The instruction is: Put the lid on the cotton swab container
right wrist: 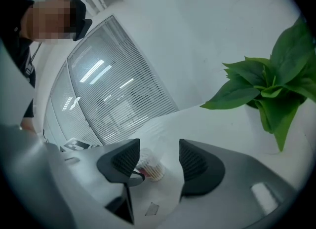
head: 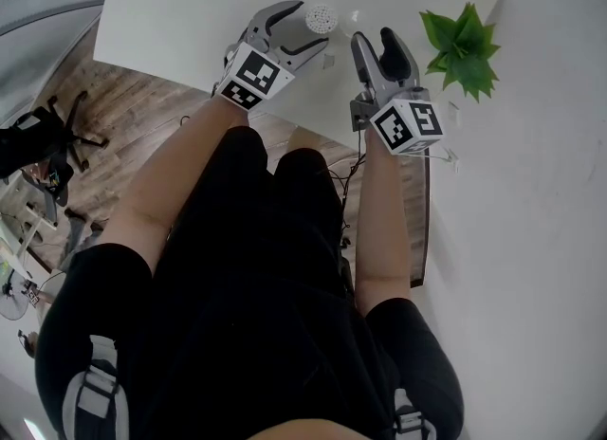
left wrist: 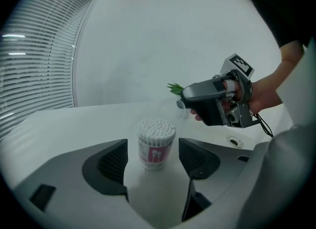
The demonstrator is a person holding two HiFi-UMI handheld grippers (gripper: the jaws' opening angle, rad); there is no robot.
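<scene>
Plastic swab container point(left wrist: 156, 144) stands between left fingers point(left wrist: 111, 166).

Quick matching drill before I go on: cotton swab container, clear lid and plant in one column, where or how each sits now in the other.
1. cotton swab container
2. clear lid
3. plant

A. at the tip of the right gripper
B. green, right of both grippers
C. standing uncovered, flanked by the left gripper

Pairs: 1-C, 2-A, 3-B
</scene>
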